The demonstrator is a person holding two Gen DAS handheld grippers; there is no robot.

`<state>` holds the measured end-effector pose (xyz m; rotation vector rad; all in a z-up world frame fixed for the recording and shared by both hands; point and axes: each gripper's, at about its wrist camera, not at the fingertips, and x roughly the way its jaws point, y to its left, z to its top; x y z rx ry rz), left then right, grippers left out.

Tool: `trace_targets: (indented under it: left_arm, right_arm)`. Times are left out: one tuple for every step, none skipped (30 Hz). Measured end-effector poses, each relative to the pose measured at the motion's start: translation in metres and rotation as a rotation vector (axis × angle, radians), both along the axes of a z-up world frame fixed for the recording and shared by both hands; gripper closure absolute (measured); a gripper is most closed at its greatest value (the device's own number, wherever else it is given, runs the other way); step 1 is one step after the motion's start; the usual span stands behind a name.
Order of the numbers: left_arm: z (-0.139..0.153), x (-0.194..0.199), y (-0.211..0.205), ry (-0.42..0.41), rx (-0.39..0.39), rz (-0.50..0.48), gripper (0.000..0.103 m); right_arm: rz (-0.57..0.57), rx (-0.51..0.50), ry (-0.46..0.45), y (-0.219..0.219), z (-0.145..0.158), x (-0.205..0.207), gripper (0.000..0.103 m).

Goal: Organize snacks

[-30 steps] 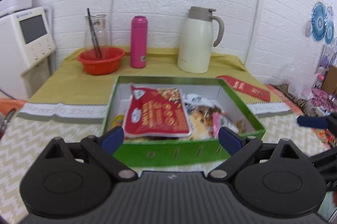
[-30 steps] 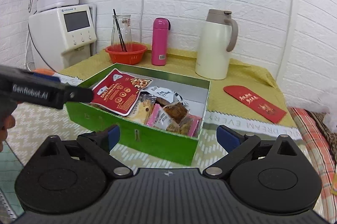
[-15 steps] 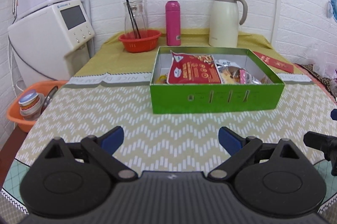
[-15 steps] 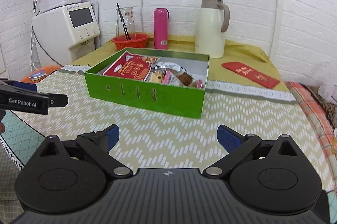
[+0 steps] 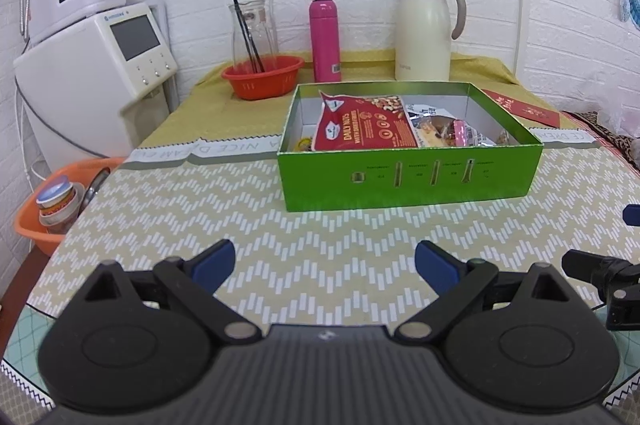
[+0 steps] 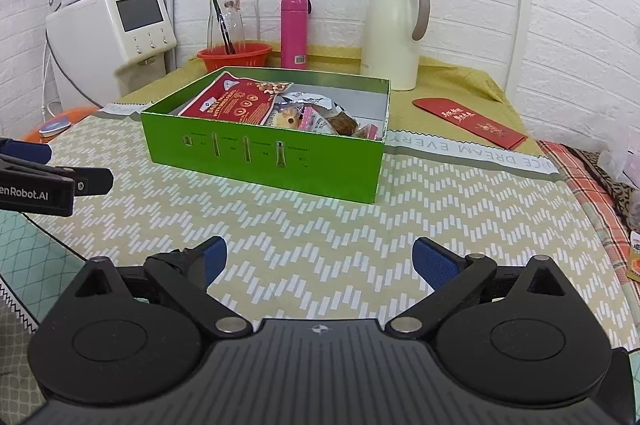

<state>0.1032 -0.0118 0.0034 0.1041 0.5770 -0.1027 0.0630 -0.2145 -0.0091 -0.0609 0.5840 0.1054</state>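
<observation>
A: While both of my grippers have drawn back from the box, what lies left to right?

B: My left gripper [image 5: 324, 263], jaws wide and empty; the green rectangular cardboard box [image 5: 408, 181] on the chevron-patterned tablecloth [image 5: 200, 209], now well apart from me; my right gripper [image 6: 318, 261], also spread wide, holding nothing.

A: And the snacks?

B: The red foil nut packet [image 5: 360, 125] and smaller wrapped snacks [image 6: 316, 117] lie inside the box. The retreat suggests the packing is nearly finished.
</observation>
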Motion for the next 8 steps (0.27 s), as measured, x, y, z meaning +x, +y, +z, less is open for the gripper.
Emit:
trace_targets:
  left_arm:
    - [-0.0005, 0.0004, -0.0007, 0.000, 0.003, -0.007, 0.007]
    - [-0.0007, 0.0011, -0.0015, 0.000, 0.006, -0.012, 0.007]
    - [-0.0008, 0.0022, -0.0020, 0.001, 0.010, -0.013, 0.007]
    - [-0.0008, 0.0027, -0.0021, 0.001, 0.009, -0.015, 0.007]
    - [-0.0006, 0.0032, -0.0020, 0.001, 0.007, -0.018, 0.007]
    - [-0.0002, 0.0033, -0.0020, 0.000, 0.005, -0.021, 0.007]
    - [0.0002, 0.0037, -0.0023, 0.001, 0.006, -0.021, 0.007]
    - [0.0006, 0.0041, -0.0027, 0.000, 0.008, -0.019, 0.007]
  right_arm:
    - [0.002, -0.001, 0.001, 0.0000, -0.0003, 0.0008, 0.000]
    - [0.005, -0.004, 0.002, 0.0007, -0.0006, 0.0018, 0.000]
    - [0.004, -0.009, 0.001, 0.0012, -0.0006, 0.0027, 0.000]
    - [-0.002, -0.016, -0.001, 0.0015, -0.0007, 0.0036, 0.000]
    - [-0.007, -0.020, -0.003, 0.0015, -0.0005, 0.0043, 0.000]
    - [-0.011, -0.022, -0.004, 0.0020, -0.0004, 0.0047, 0.000]
    - [-0.013, -0.021, -0.005, 0.0020, 0.0001, 0.0054, 0.000]
    - [-0.013, -0.022, -0.006, 0.0020, 0.0006, 0.0055, 0.000]
